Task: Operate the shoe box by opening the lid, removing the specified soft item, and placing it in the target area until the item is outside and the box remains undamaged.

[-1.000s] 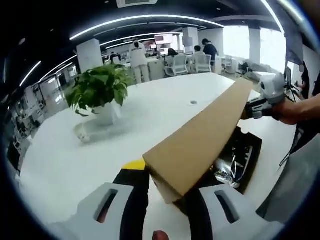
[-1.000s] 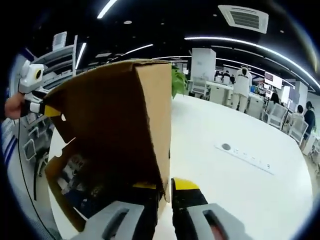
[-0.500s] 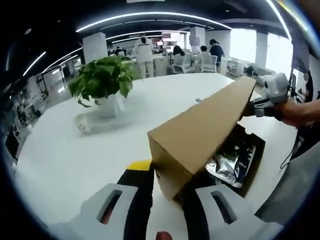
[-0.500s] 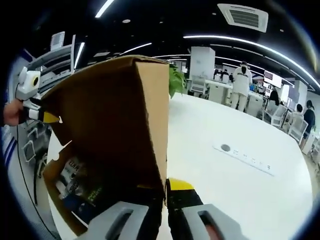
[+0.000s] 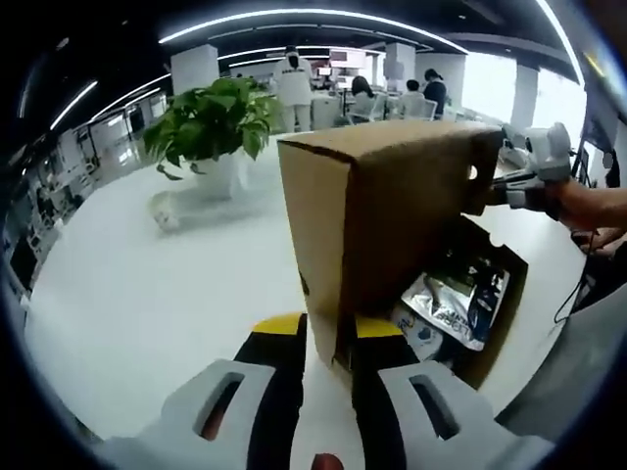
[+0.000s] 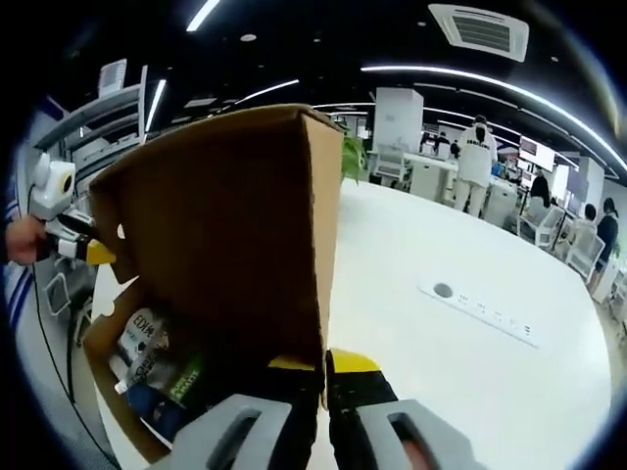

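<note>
- Left gripper view has the plain brown cardboard lid of the shoe box standing nearly upright just ahead of the left gripper, where half a second ago it lay slanted low across the picture; the lid has been swung up on its hinge side.
- Both sets of tongs are clenched on that lid: the left gripper's yellow-tipped jaws pinch its near lower corner, and the right gripper pinches the lid's edge in its own view, with the brown panel rising straight up from between its jaws.
- Across the box, the right gripper also appears at the lid's far corner in the left gripper view, and the left gripper shows at the opposite corner in the right gripper view, so each hand has one end.
- With the lid raised, the open brown cardboard shoe box is exposed below and beyond the jaws, resting on the white table.
- Inside lie soft printed pouches: a silvery crinkled foil pouch and, from the other side, a white-and-green printed packet. Which one is the specified soft item I cannot tell; it is not yet out of the box.
- My reading: the opening step is close to done. One hand likely has to let go to reach in, and the lid may fall shut or strain its fold.
- A leafy green potted plant stands on the table well beyond the left gripper.
</note>
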`<action>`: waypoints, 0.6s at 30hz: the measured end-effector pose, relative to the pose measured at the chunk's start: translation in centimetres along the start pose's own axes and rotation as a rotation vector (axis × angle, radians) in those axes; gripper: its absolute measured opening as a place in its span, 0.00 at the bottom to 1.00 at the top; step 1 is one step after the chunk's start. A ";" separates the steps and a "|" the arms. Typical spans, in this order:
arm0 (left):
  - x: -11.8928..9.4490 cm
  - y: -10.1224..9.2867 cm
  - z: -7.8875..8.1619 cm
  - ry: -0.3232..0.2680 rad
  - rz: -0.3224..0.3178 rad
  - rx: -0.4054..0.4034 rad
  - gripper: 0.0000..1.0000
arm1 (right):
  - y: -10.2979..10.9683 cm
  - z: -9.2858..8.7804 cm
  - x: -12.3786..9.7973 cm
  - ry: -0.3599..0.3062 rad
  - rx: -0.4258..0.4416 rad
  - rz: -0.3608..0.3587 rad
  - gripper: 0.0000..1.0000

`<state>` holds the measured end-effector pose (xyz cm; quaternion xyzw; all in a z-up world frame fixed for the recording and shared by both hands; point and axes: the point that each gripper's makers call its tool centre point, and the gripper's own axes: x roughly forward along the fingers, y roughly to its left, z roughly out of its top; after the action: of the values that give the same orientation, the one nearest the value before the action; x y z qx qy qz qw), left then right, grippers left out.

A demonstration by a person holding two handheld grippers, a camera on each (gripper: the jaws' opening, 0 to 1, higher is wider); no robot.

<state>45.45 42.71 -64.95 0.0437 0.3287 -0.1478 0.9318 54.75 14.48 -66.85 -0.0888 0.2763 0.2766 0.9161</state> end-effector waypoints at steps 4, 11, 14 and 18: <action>0.4 0.3 -0.2 0.002 0.003 -0.034 0.11 | 0.1 0.1 -0.1 0.001 0.003 0.003 0.00; 0.9 0.3 0.0 0.008 0.014 -0.044 0.08 | -0.1 0.2 0.2 0.005 0.005 0.008 0.00; 1.0 0.6 0.1 0.008 0.019 -0.062 0.07 | -0.2 0.3 0.4 0.009 0.005 0.008 0.00; 1.1 0.8 0.3 0.009 0.025 -0.065 0.06 | -0.1 0.5 0.5 0.015 0.001 0.006 0.00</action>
<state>46.73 43.11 -65.44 0.0181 0.3369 -0.1253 0.9330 55.39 14.80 -66.72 -0.0897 0.2838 0.2784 0.9132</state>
